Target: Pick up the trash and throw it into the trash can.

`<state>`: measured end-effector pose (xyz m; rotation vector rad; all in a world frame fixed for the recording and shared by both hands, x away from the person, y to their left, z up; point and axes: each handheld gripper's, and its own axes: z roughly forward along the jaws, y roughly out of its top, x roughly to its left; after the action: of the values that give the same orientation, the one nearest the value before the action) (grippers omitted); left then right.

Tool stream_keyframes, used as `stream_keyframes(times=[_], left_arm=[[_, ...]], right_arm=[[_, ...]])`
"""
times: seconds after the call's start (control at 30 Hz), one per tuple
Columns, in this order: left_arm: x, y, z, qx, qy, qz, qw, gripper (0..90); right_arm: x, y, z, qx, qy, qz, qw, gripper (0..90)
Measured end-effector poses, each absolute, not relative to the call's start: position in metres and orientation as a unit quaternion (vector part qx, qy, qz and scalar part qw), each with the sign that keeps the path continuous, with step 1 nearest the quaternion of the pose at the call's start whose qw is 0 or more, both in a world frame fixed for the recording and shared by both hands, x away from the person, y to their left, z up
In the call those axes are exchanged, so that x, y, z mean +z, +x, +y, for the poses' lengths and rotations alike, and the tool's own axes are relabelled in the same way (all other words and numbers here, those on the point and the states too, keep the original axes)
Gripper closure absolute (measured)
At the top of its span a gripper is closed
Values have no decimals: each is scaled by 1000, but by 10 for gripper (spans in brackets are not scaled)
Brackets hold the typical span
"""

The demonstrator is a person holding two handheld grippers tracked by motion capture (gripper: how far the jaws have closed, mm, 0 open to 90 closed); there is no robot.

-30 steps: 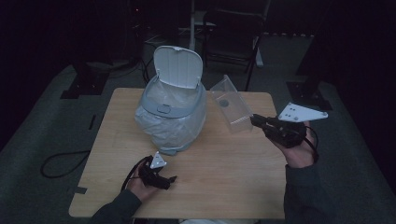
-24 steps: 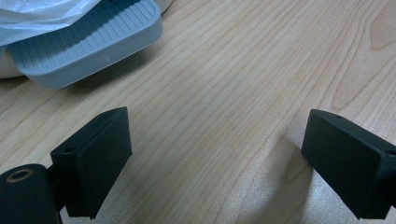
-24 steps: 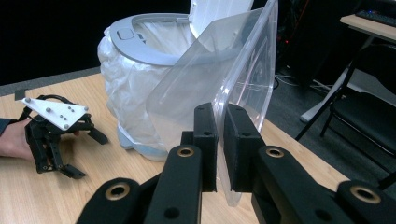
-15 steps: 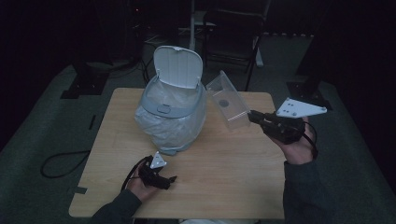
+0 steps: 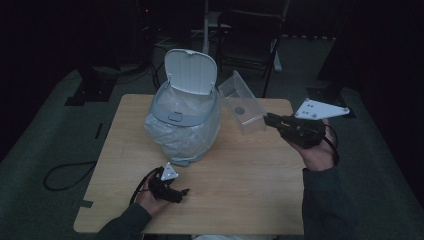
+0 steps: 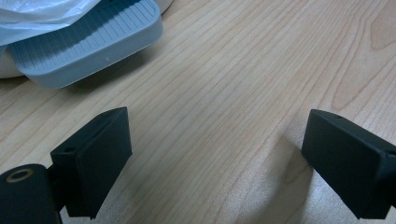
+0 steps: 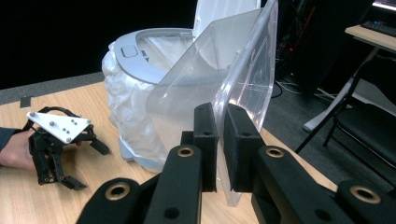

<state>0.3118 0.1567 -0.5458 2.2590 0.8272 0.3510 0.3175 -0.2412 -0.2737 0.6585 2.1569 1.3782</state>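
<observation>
A pale blue pedal bin with a white liner bag stands on the wooden table, its lid flipped up. My right gripper is shut on the edge of a clear plastic container, holding it tilted in the air just right of the bin's mouth. In the right gripper view the jaws pinch the clear container's rim, with the bin behind it. My left gripper rests low on the table in front of the bin, open and empty, near the bin's pedal.
Dark chairs and stands sit on the floor behind the table. A black cable lies on the floor at the left. Bare wood stretches between the two hands.
My right gripper has edged slightly up and toward the bin, carrying the clear container with it. The left hand has stayed put.
</observation>
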Motion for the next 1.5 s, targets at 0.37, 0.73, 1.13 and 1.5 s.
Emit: stream_keyframes(times=[0.37, 0.73, 1.13, 1.5], left_arm=[[-546, 312, 157, 134, 871, 319, 348, 93], [-546, 312, 157, 135, 871, 319, 349, 93], [-546, 312, 157, 136, 870, 320, 349, 93], [-546, 312, 157, 135, 871, 319, 349, 93]], right_arm=[[-268, 324, -234, 509, 234, 791, 246, 840], [-260, 330, -227, 513, 227, 791, 244, 840], [-255, 335, -222, 515, 222, 791, 244, 840], [-249, 337, -214, 518, 213, 793, 241, 840]])
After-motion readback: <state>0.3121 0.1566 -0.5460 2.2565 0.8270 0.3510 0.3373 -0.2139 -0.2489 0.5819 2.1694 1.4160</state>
